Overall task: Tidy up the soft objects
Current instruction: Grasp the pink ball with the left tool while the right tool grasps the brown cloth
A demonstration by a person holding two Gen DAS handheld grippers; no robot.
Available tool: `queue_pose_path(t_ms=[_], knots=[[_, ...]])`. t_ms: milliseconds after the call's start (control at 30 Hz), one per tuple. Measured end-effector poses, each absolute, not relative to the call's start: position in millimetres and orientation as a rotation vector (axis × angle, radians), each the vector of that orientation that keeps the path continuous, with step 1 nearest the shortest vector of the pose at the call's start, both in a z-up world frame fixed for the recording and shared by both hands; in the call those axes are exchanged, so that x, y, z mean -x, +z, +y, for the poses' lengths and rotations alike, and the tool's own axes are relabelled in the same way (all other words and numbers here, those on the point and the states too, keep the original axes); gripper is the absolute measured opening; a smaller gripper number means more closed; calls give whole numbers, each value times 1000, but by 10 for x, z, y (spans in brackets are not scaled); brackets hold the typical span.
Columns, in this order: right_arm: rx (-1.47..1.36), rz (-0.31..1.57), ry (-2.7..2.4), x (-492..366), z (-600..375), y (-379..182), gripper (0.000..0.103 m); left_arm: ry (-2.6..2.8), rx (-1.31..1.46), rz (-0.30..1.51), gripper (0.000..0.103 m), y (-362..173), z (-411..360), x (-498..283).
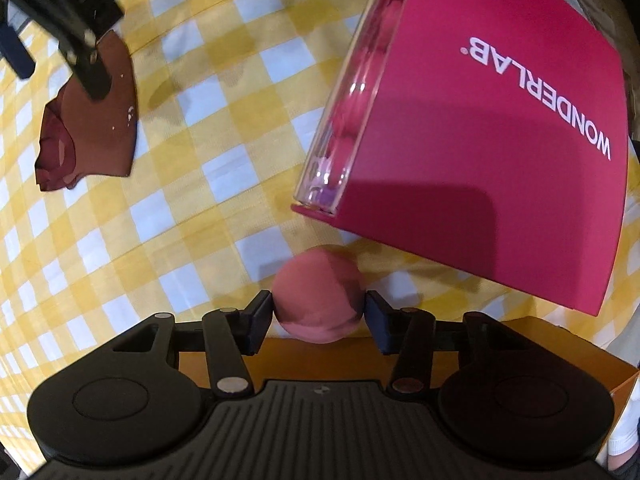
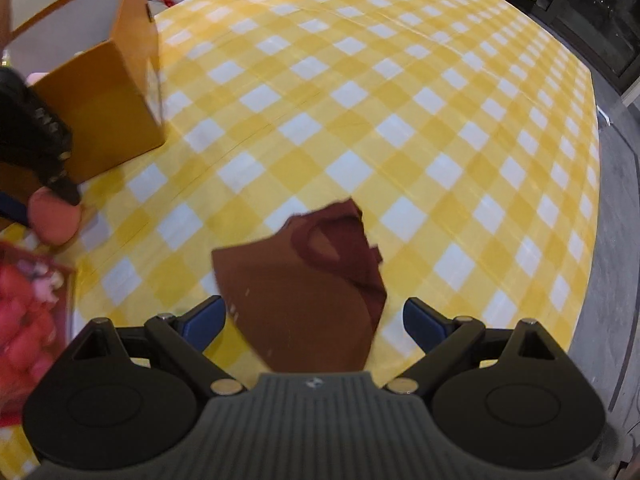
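Note:
My left gripper [image 1: 319, 308] is shut on a pink soft ball [image 1: 320, 294] and holds it above the near edge of an orange paper bag [image 1: 520, 344]. The ball also shows in the right wrist view [image 2: 54, 216], beside the bag [image 2: 108, 104]. My right gripper [image 2: 314, 318] is open, its fingers on either side of a brown foil wrapper [image 2: 308, 284] that lies on the checked cloth. The wrapper also shows in the left wrist view [image 1: 96, 120], under the right gripper [image 1: 60, 20].
A magenta WONDERLAB box [image 1: 500, 120] with a clear front stands to the right of the ball; pink soft pieces show inside it [image 2: 24, 312]. The yellow and white checked tablecloth [image 2: 360, 100] covers the table. The table's right edge [image 2: 596, 200] drops to a dark floor.

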State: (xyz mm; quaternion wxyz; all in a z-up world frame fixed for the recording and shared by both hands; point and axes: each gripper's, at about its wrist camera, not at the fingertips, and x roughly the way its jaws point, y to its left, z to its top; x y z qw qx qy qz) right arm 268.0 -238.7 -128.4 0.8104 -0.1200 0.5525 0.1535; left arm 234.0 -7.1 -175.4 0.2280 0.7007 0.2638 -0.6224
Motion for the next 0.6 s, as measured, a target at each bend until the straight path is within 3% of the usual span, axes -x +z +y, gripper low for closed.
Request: queue_pose_path(t_ms=[433,533,600], knots=[[196,1315,270,-2954,-2301,-1644,100,-1701,-1895,762,55,-1775,-109,-2435],[174,1313,300,-2897,-2302,-1662,98,-1712,-1888,761,53,-1711,-128,-2429],[195,1295,319,-2861,-2290,-1635,90,-1716,-1880,768,52,-1736,-145,-2442]])
